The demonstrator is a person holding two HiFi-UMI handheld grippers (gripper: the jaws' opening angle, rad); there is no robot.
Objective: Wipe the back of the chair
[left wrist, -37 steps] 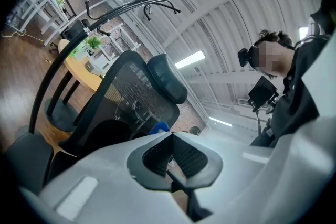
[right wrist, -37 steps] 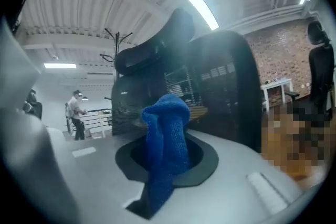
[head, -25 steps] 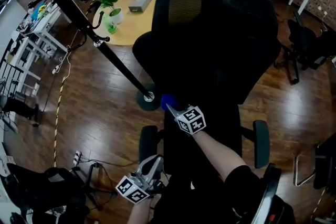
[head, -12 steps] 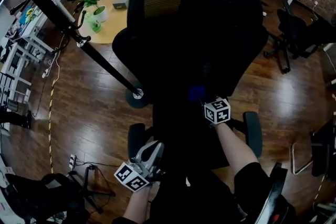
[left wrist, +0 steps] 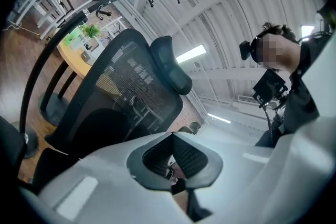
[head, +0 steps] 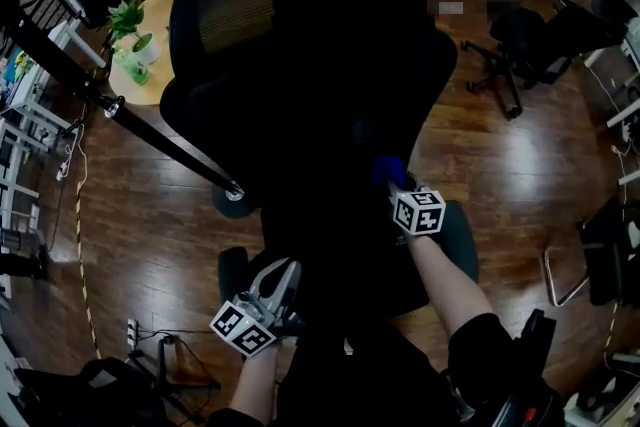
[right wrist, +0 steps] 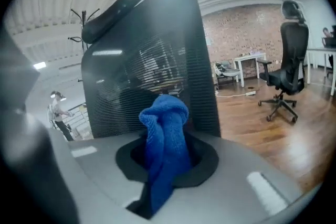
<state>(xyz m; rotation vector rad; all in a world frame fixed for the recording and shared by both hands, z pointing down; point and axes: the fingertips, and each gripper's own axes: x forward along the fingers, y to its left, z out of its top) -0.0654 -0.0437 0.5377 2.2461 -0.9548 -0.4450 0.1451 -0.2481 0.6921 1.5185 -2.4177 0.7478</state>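
Observation:
The black mesh-backed office chair (head: pixel 310 65) fills the middle of the head view. My right gripper (head: pixel 394 183) is shut on a bunched blue cloth (head: pixel 388 169), which is pressed against the lower right of the chair back. In the right gripper view the cloth (right wrist: pixel 164 134) stands up between the jaws, with the mesh chair back (right wrist: pixel 152 60) close behind it. My left gripper (head: pixel 283 267) hangs low beside the seat, shut with nothing in it. In the left gripper view its dark pads (left wrist: pixel 157 157) meet, and the chair back (left wrist: pixel 131 92) rises ahead of them.
A black coat-stand pole (head: pixel 150 140) slants to its base left of the chair. A round yellow table (head: pixel 160 20) with a potted plant (head: pixel 130 20) sits at the far left. Other office chairs (head: pixel 520 45) stand to the right on the wooden floor (head: pixel 510 165).
My right gripper has carried the blue cloth from the left side of the lower chair back across to its right side. The left gripper has stayed low beside the seat.

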